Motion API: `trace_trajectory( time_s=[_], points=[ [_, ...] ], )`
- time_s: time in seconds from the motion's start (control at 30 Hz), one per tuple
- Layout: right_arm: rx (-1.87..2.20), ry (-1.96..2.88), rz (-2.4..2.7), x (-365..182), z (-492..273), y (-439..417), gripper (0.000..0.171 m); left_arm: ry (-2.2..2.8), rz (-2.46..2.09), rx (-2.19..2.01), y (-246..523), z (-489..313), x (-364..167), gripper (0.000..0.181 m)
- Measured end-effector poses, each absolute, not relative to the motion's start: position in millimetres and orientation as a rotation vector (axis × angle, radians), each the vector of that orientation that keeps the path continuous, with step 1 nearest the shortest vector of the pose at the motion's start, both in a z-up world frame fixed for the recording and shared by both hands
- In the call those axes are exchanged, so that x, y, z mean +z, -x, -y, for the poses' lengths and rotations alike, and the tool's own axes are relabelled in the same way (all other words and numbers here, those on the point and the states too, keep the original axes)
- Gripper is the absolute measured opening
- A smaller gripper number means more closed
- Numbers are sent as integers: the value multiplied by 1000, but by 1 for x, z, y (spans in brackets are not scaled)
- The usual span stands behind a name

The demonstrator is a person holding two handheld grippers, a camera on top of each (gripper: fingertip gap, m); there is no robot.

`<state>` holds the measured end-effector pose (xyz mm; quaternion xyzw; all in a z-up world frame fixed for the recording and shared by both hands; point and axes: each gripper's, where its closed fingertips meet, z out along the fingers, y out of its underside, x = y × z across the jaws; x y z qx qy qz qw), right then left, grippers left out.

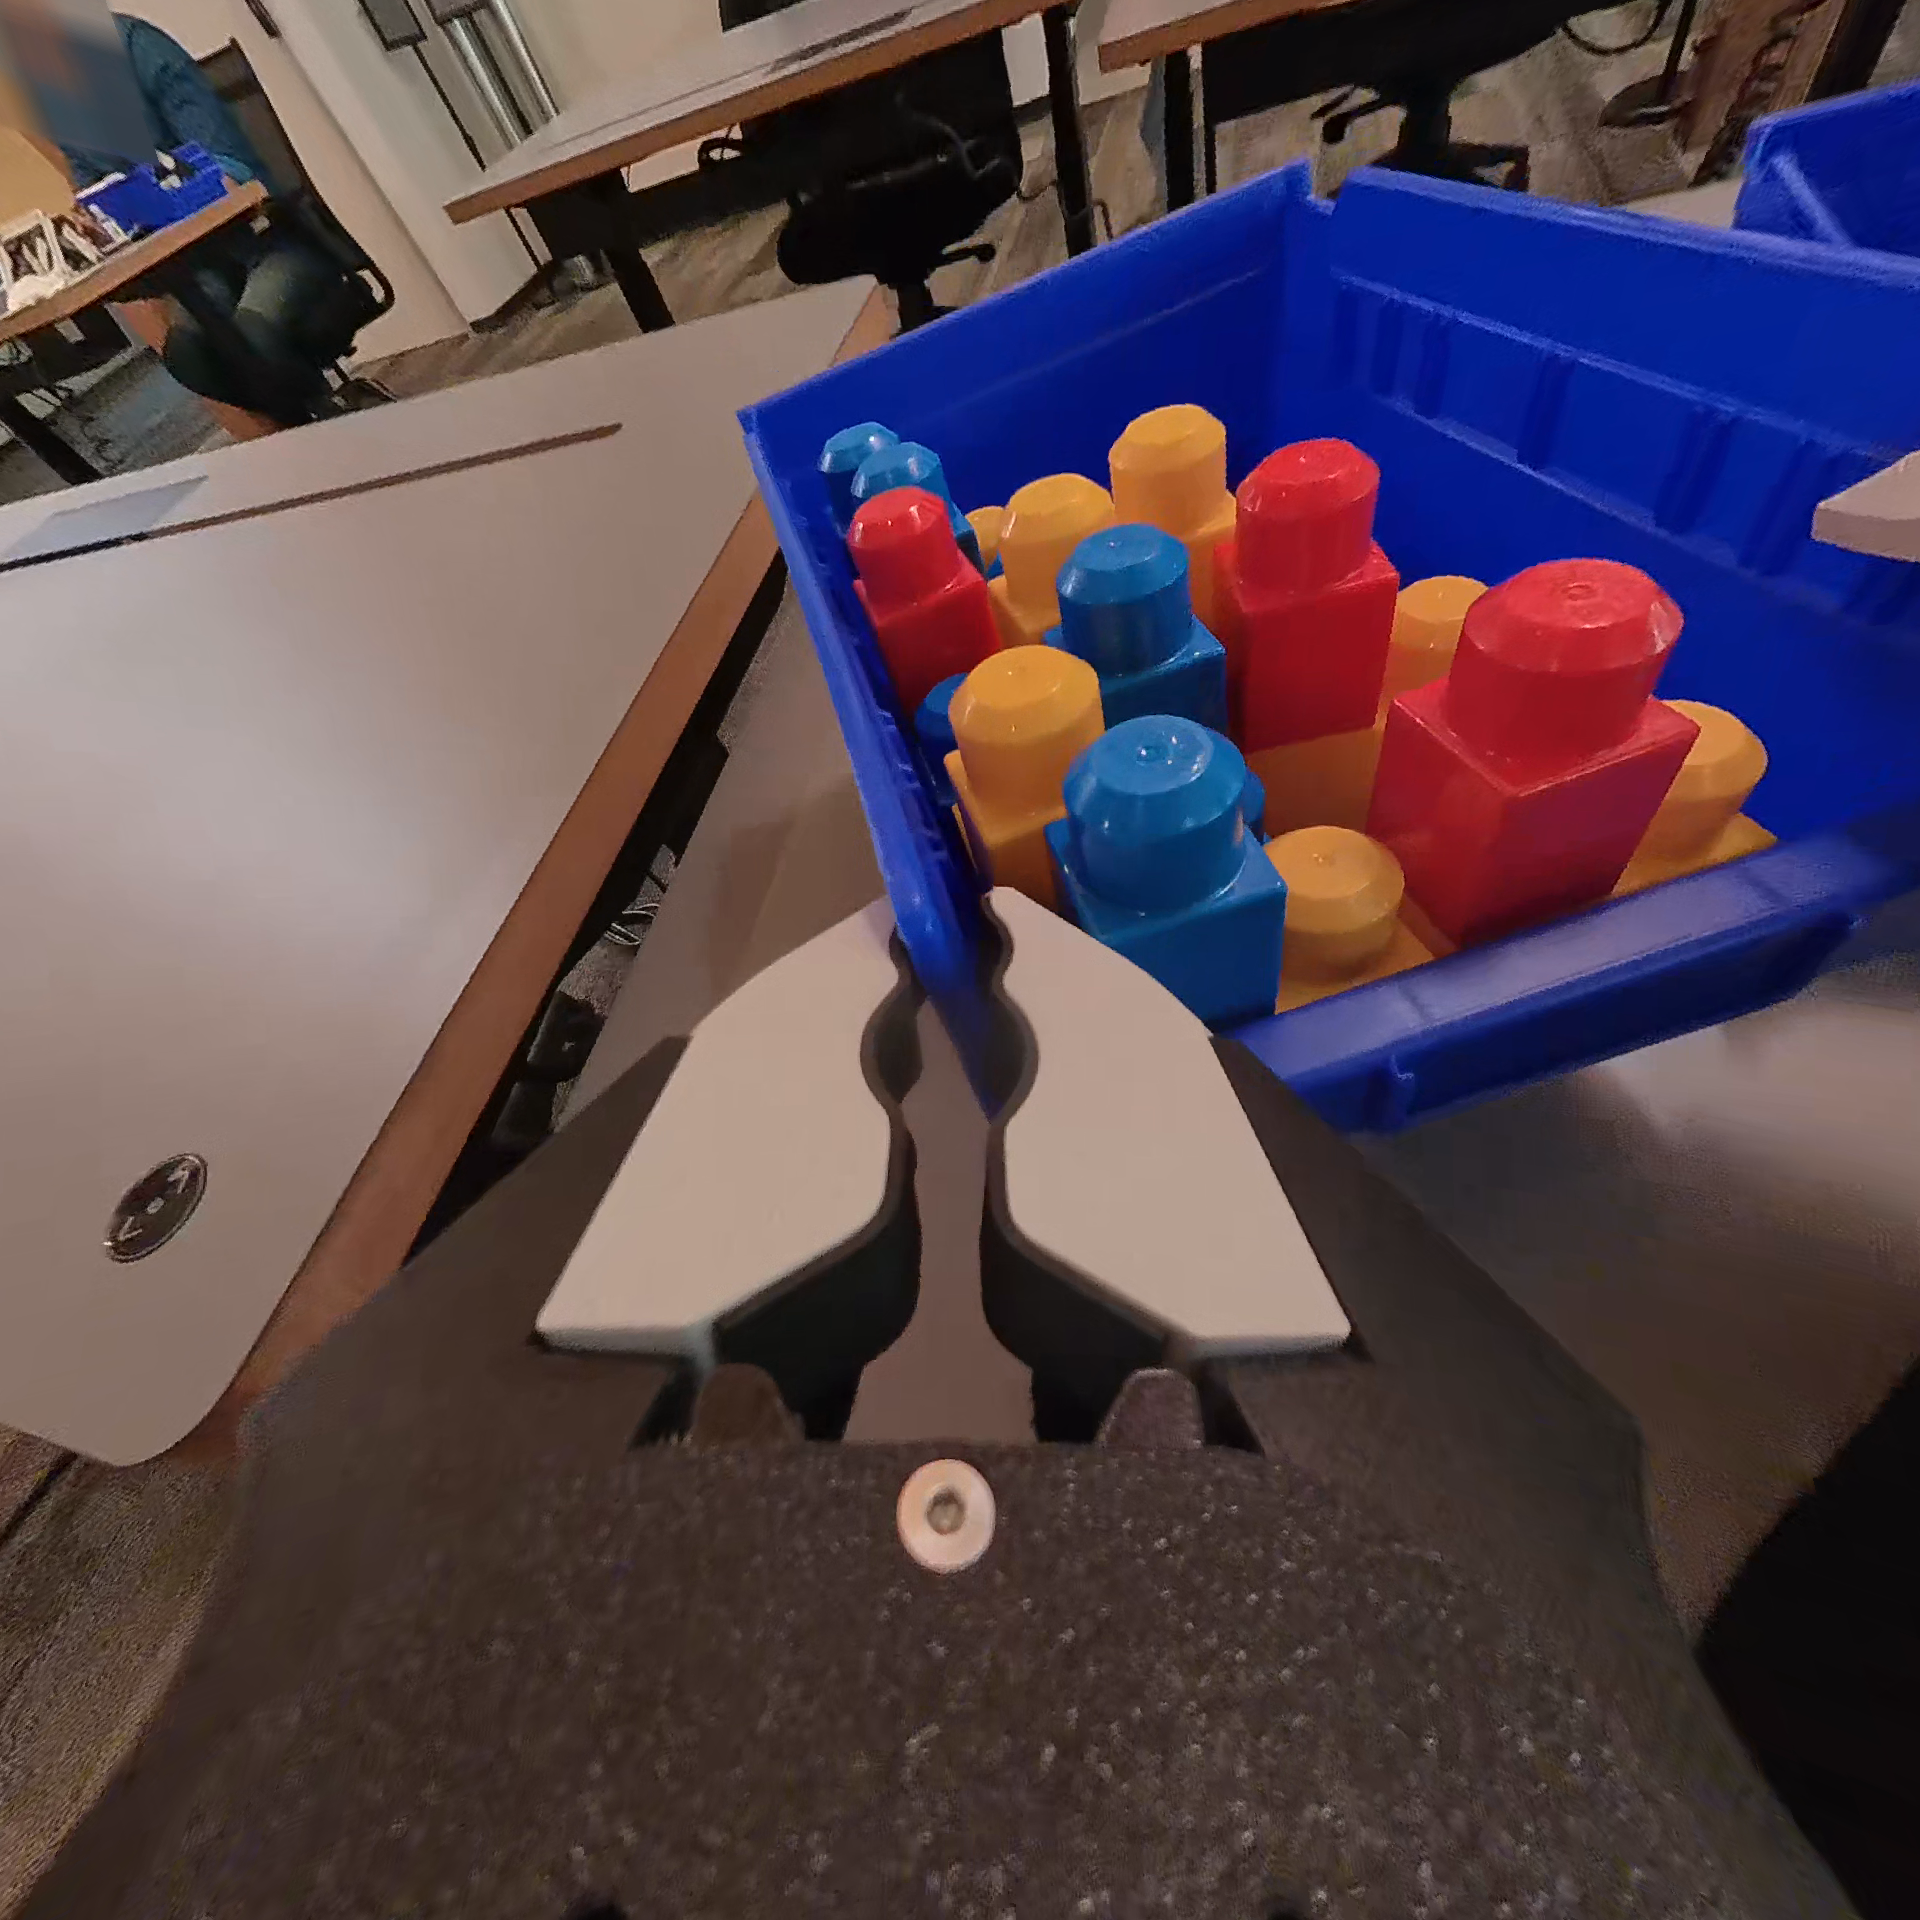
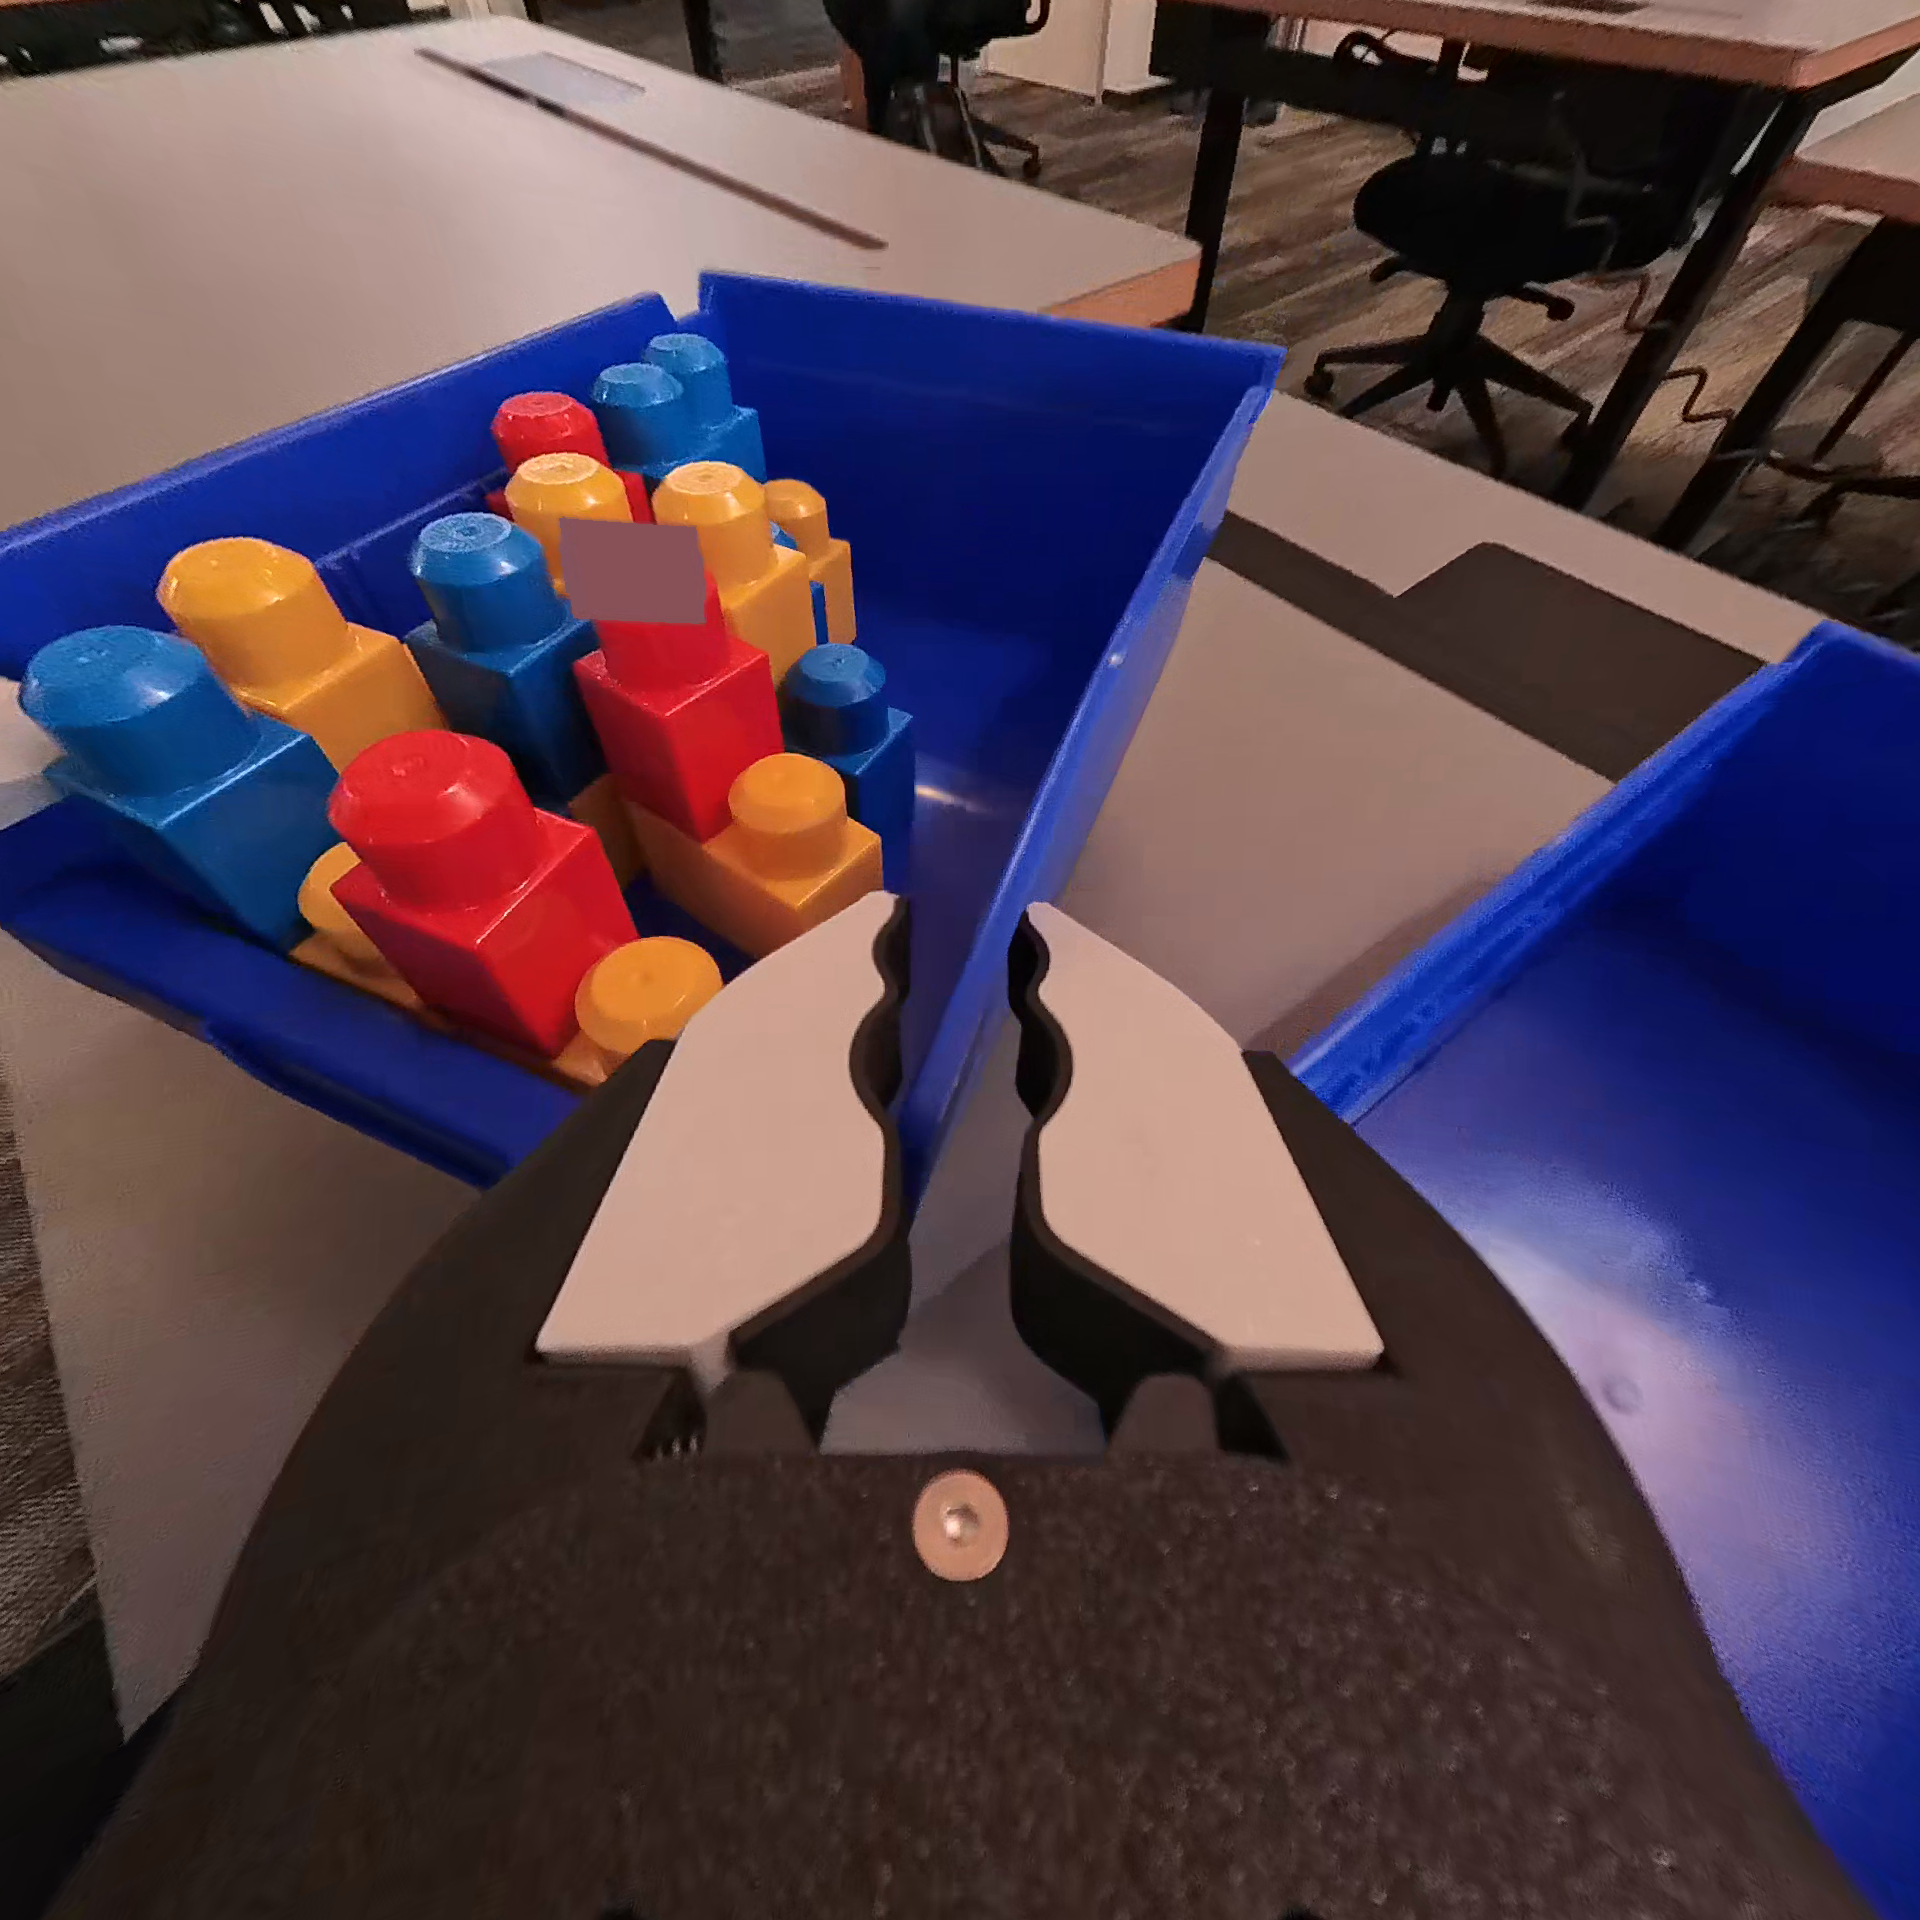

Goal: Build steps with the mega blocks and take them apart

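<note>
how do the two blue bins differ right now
The near bin holds red, yellow and blue blocks; the second bin on its right shows none. The left gripper and right gripper each straddle a wall of the near bin; neither touches the second bin. Both are blue plastic.

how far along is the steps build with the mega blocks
Done: nothing yet; no steps stand on the table. The mega blocks are still in the blue bin, a few stacked on one another.
In hand: the left tongs pinch the bin's left wall; the right tongs straddle its right wall with a gap showing.
Left: taking blocks out, building the steps, taking them apart. A second blue bin looks empty.
</note>
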<state>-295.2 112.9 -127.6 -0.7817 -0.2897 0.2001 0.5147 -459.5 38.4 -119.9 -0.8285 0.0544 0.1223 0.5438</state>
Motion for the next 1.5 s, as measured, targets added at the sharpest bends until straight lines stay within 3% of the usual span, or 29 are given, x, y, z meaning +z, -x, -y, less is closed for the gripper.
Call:
trace_trajectory(
  time_s=[0.37, 0.53, 0.63, 0.7, 1.0, 1.2, 1.43, 1.5],
  points=[
    [399, 1925, 755, -190, -113, 297, 30, 1993, -52, 283, 473, -61, -185, 7],
    [415, 1912, 783, -191, -111, 298, 32, 1958, 59, 242, 478, -67, -190, 8],
    [437, 1913, 818, -192, -98, 290, 24, 1931, 95, 258, 480, -73, -190, 8],
    [498, 1922, 827, -188, -82, 279, 30, 1937, 90, 240, 478, -79, -190, 8],
    [325, 1730, 598, -106, -48, 117, 43, 1981, -57, 181, 458, -134, -192, 6],
    [195, 1823, 330, -137, -54, 18, 61, 1996, -184, 147, 429, -180, -192, 7],
    [169, 1900, 290, -170, -81, 21, 69, 1972, -276, 117, 410, -220, -192, 8],
    [134, 1922, 279, -176, -96, 20, 68, 1972, -307, 132, 408, -220, -194, 18]
  ],
)
